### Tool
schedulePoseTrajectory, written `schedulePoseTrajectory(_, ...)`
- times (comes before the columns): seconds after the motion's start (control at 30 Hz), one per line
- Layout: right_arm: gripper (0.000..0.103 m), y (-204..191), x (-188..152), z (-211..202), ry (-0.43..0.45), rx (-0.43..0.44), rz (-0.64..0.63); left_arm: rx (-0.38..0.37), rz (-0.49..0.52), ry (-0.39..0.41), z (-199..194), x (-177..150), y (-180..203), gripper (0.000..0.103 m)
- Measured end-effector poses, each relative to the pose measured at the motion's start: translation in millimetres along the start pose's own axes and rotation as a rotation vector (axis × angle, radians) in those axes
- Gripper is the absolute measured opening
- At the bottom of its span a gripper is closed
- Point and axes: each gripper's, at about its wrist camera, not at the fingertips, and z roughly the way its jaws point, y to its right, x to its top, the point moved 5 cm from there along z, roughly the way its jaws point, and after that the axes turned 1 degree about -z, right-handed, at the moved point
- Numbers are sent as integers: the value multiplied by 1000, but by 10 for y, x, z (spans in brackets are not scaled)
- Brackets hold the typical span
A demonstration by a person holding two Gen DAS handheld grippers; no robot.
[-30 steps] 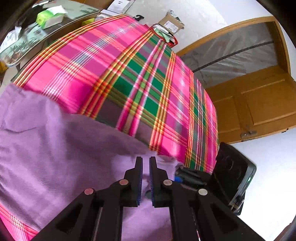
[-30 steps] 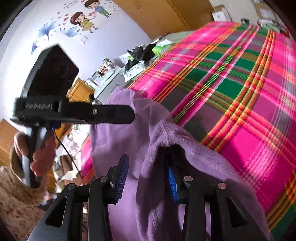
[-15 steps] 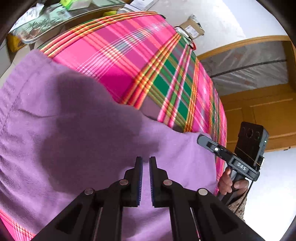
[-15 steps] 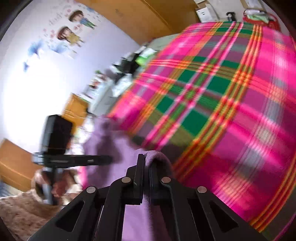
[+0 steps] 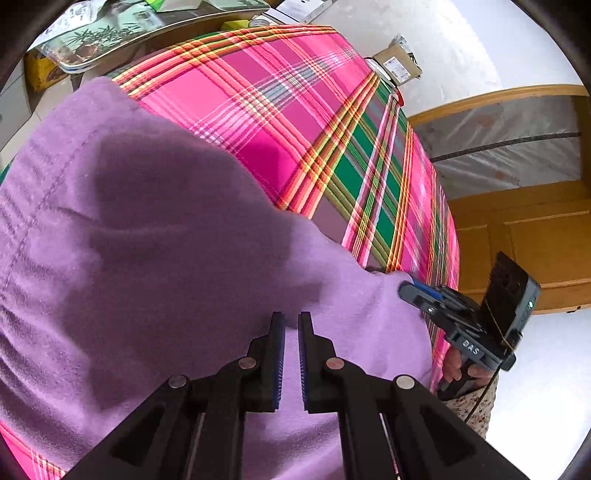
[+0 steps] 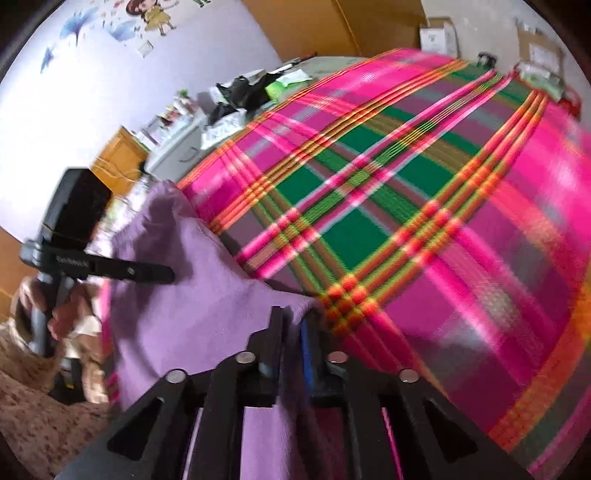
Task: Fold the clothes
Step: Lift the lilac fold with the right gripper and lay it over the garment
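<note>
A purple garment (image 5: 147, 258) lies spread over the near part of a pink and green plaid cloth (image 5: 295, 122). My left gripper (image 5: 291, 325) is shut, its narrow gap pinching the garment's near edge. In the left wrist view my right gripper (image 5: 408, 288) grips the garment's right corner, with a hand (image 5: 458, 365) on its handle. In the right wrist view my right gripper (image 6: 292, 321) is shut on that purple corner (image 6: 192, 314) where it meets the plaid cloth (image 6: 406, 221). My left gripper (image 6: 168, 275) touches the garment further left. The view is blurred.
A tray of clutter (image 5: 129, 40) and a cardboard box (image 5: 399, 61) sit beyond the plaid cloth's far edge. A wooden door (image 5: 535, 240) stands to the right. A cluttered white cabinet (image 6: 229, 96) stands to the left, and boxes (image 6: 439, 33) sit at the far edge.
My right gripper was open around a garment fold and has shut on it. Both grippers have drawn apart, and the purple garment now lies wider and flatter across the cloth.
</note>
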Motion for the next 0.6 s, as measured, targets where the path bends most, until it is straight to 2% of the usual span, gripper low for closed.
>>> schedulePoseTrajectory(0.07,20,14,-24,-115,16,-54,-16,-4,2,2,-16,-4,1,6)
schedulePoseTrajectory(0.2,20,-65,-165,-466,97,-63,-34,-17,15,1,5,-34,70,6)
schedulePoseTrajectory(0.33,20,-144,-552,-731,112,-99,-67,-35,51,-22,63,-109,189,6)
schedulePoseTrajectory(0.43,20,-18,-905,-901,100,-156,-34,-50,78,-40,106,-165,278,7)
schedulePoseTrajectory(0.6,20,73,-1373,-1063,88,-199,6,-73,123,-69,178,-260,426,7)
